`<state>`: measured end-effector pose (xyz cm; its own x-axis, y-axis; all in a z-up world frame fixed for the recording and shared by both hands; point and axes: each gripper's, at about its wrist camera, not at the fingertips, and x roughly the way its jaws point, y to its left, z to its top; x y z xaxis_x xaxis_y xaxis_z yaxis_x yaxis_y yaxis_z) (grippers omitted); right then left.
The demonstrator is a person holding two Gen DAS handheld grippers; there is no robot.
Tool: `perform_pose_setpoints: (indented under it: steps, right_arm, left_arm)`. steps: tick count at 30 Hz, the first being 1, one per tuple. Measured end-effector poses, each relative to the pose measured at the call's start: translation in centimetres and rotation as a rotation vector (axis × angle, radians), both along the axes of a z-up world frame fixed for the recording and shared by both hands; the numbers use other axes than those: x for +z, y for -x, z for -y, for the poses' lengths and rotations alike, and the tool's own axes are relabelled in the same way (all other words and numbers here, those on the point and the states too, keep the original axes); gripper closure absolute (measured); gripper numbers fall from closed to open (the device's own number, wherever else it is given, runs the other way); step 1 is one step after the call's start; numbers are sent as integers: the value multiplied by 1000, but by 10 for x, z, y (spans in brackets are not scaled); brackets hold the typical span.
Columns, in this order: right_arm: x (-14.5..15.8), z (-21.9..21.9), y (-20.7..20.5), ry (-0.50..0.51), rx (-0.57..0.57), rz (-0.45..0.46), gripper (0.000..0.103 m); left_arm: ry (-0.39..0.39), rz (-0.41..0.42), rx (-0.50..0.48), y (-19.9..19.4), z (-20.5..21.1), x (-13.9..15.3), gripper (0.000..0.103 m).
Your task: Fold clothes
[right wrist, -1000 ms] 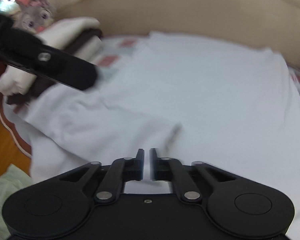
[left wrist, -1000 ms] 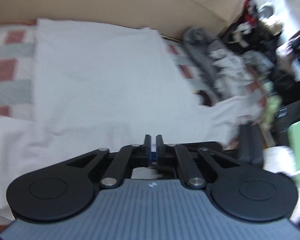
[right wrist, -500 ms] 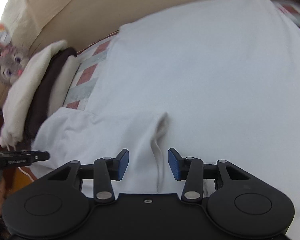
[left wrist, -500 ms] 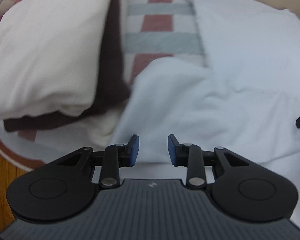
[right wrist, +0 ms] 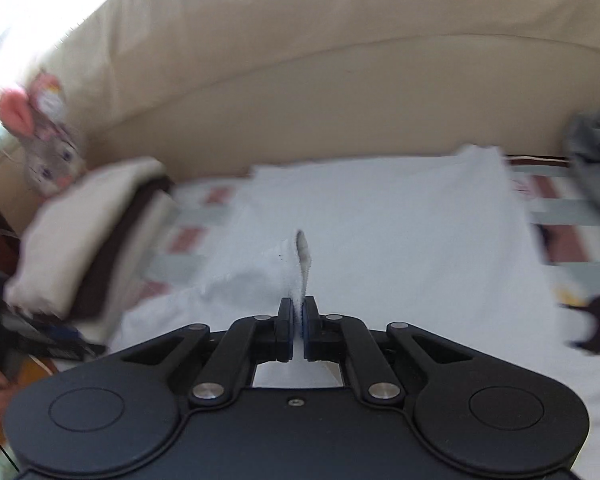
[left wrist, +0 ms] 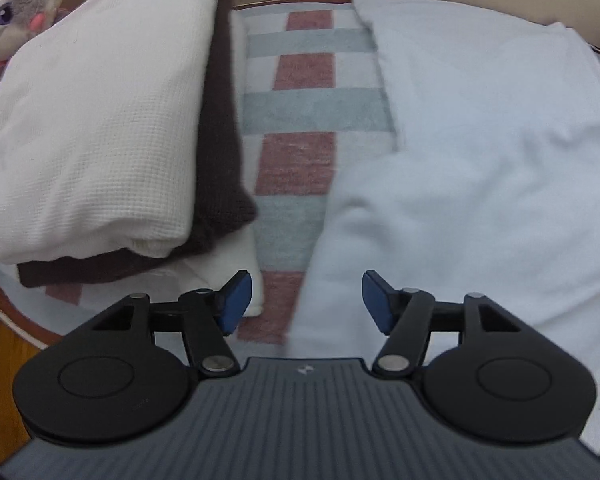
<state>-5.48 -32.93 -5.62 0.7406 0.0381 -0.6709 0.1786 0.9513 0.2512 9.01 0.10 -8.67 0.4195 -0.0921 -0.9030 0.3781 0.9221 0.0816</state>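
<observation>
Both wrist views overlook (closely) bed (left wrist: 296, 152).

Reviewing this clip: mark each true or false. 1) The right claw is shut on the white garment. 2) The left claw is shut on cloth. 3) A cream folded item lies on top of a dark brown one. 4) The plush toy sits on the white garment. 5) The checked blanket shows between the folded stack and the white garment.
1) True: the right claw pinches an edge of the white garment.
2) False: the left claw is open, holding nothing.
3) True: the cream folded item lies on the dark brown one.
4) False: the plush toy sits behind the folded stack.
5) True: the checked blanket shows there.
</observation>
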Motion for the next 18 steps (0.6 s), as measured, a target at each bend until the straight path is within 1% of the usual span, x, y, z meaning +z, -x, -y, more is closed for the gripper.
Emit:
perform_pose_setpoints:
  steps: [2,5,8,9,10,12,13,14,15,17,18]
  right_arm:
    - [-3,17,7,-4,-35,-76,97]
    - [-18,40,16,-7,-76,-167,97]
    - [-29,58,31,-62,-116,-208,97]
    - [-32,60,34,-80,-128,-209,97]
    - [-36,63,37,-81,-140,-215,97]
    - [-46,65,43,-39,-181,-233,96]
    - [-51,68,46,-17,-207,-244,96]
    - [-60,72,47,-24,-237,-271,96]
    - [-65,76,49,-62,-257,-271,96]
    - [-75,84,53,-139,-295,-272,96]
    - [-74,85,54,-149,-299,-264,96]
  left_arm:
    - [12,-25,-30,5,5,-3,42]
    - [31,-62,-75,12,13,-7,42]
    - [50,-99,-120,19,20,-11,42]
    - [56,-112,-135,21,23,-13,42]
    - [66,-117,-127,20,20,-13,39]
    - [86,-126,-108,18,14,-15,36]
    - [113,-139,-90,17,9,-16,36]
    - [146,-157,-81,17,3,-17,35]
    - [174,-171,-79,17,-1,-18,35]
    - [206,-182,-85,24,-8,-21,30]
    - [208,-187,-94,29,-11,-24,29]
